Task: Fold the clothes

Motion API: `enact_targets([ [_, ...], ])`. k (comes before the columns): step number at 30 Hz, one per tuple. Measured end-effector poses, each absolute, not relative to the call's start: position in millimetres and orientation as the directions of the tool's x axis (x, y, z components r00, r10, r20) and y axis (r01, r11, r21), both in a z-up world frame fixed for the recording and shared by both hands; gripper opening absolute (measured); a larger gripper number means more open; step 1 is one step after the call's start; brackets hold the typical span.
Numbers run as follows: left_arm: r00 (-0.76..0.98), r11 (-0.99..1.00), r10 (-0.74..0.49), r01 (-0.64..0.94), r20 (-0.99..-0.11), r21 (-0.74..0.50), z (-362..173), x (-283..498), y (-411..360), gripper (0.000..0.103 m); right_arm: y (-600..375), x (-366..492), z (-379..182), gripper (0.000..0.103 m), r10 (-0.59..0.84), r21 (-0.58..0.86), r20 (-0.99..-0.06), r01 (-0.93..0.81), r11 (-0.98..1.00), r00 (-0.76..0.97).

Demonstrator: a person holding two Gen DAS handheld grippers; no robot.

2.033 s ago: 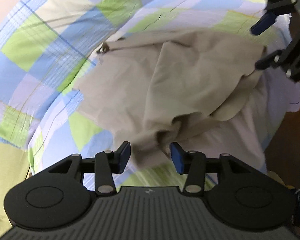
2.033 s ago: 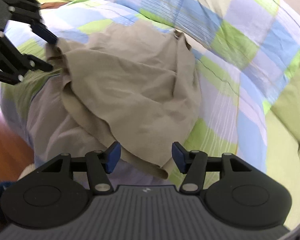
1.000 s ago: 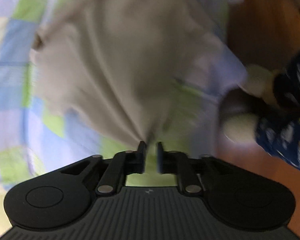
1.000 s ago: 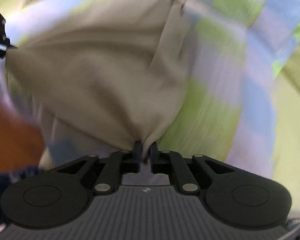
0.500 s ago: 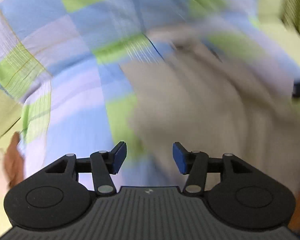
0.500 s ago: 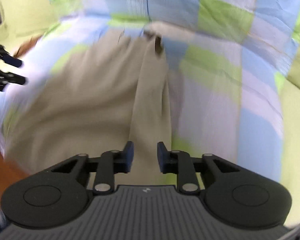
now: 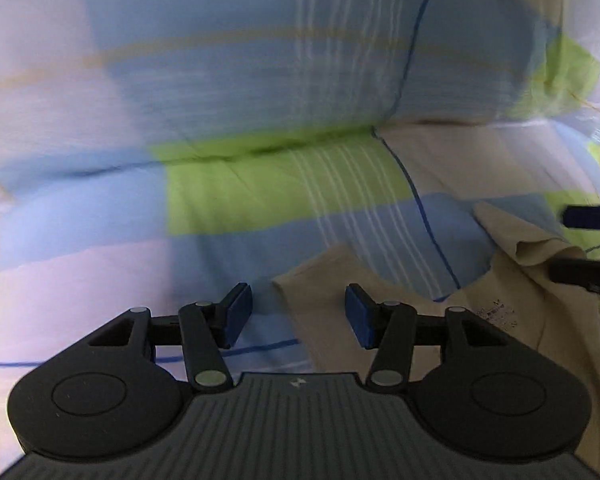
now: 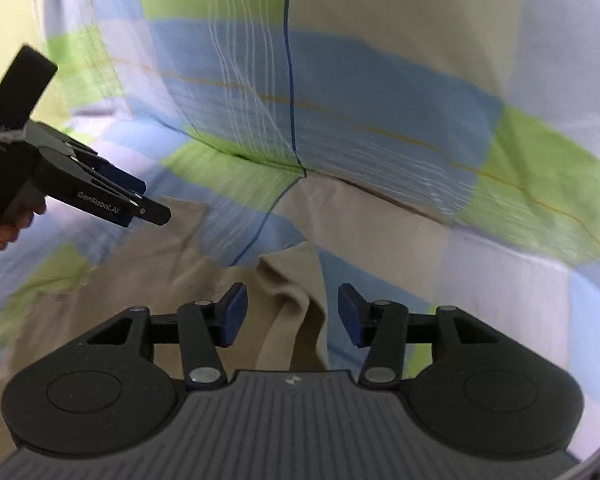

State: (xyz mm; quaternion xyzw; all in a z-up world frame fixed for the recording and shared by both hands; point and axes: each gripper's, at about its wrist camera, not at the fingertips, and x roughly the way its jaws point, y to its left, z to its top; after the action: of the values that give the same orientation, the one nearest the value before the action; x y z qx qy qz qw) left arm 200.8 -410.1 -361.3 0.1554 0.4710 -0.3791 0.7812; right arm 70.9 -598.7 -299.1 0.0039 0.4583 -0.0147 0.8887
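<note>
Your left gripper point(image 7: 298, 314) is open and holds nothing. Your right gripper point(image 8: 290, 314) is open too, with nothing in it. The tan shirt point(image 8: 140, 264) lies on the checked blanket point(image 8: 380, 80), low in both views. One corner point(image 7: 320, 276) sits between your left fingers point(image 7: 236, 314), untouched.

We are in a home, most likely a bedroom: a soft checked cover point(image 7: 260, 200) in blue, green, lilac and white fills both views, creased and padded like bedding, and a beige garment point(image 8: 292, 304) lies on it.
</note>
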Motion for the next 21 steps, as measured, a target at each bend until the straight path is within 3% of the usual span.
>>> enact_targets([
  [1, 0.266, 0.639, -0.458, 0.762, -0.848, -0.106, -361.1, 196.7, -413.7, 0.028, -600.7, 76.9, -305.6, 0.037, -0.024, -0.008, -0.818, 0.031, 0.999, 0.574],
  [2, 0.259, 0.625, -0.467, 0.773, -0.845, -0.109, -361.5, 196.3, -416.1, 0.004, -605.9, 81.2, -317.2, 0.022, -0.013, 0.008, -0.827, 0.035, 0.999, 0.562],
  [3, 0.241, 0.607, -0.488, 0.784, -0.839, -0.128, -358.6, 195.2, -418.2, 0.000, -613.5, 82.9, -324.4, 0.002, 0.021, 0.054, -0.834, 0.043, 0.998, 0.551],
  [8, 0.243, 0.561, -0.503, 0.822, -0.829, -0.099, -353.5, 196.1, -430.0, 0.000, -656.0, 77.2, -312.8, 0.001, 0.056, 0.217, -0.780, 0.185, 0.958, 0.624],
  [13, 0.363, 0.560, -0.523, 0.829, -0.771, 0.011, -327.2, 216.8, -446.0, 0.000, -698.7, 80.8, -310.1, 0.001, 0.014, 0.261, -0.763, 0.288, 0.921, 0.646],
  [15, 0.378, 0.543, -0.487, 0.837, -0.787, 0.066, -333.6, 223.1, -460.4, 0.000, -720.5, 81.3, -308.2, 0.001, -0.006, 0.302, -0.740, 0.340, 0.891, 0.672],
  [17, 0.394, 0.521, -0.444, 0.844, -0.805, 0.126, -344.5, 220.8, -470.8, 0.005, -749.4, 86.1, -322.3, 0.004, 0.007, 0.368, -0.751, 0.409, 0.835, 0.661],
  [18, 0.431, 0.513, -0.418, 0.838, -0.800, 0.183, -348.0, 215.2, -474.4, 0.013, -766.0, 90.1, -341.2, 0.012, 0.027, 0.402, -0.784, 0.474, 0.783, 0.620],
  [20, 0.503, 0.492, -0.368, 0.819, -0.782, 0.296, -354.8, 204.1, -481.4, 0.024, -780.3, 90.1, -357.9, 0.015, -0.003, 0.381, -0.819, 0.548, 0.745, 0.574],
  [21, 0.515, 0.514, -0.366, 0.806, -0.775, 0.293, -349.7, 202.8, -477.3, 0.029, -783.4, 89.1, -358.6, 0.018, -0.007, 0.384, -0.817, 0.554, 0.738, 0.576],
])
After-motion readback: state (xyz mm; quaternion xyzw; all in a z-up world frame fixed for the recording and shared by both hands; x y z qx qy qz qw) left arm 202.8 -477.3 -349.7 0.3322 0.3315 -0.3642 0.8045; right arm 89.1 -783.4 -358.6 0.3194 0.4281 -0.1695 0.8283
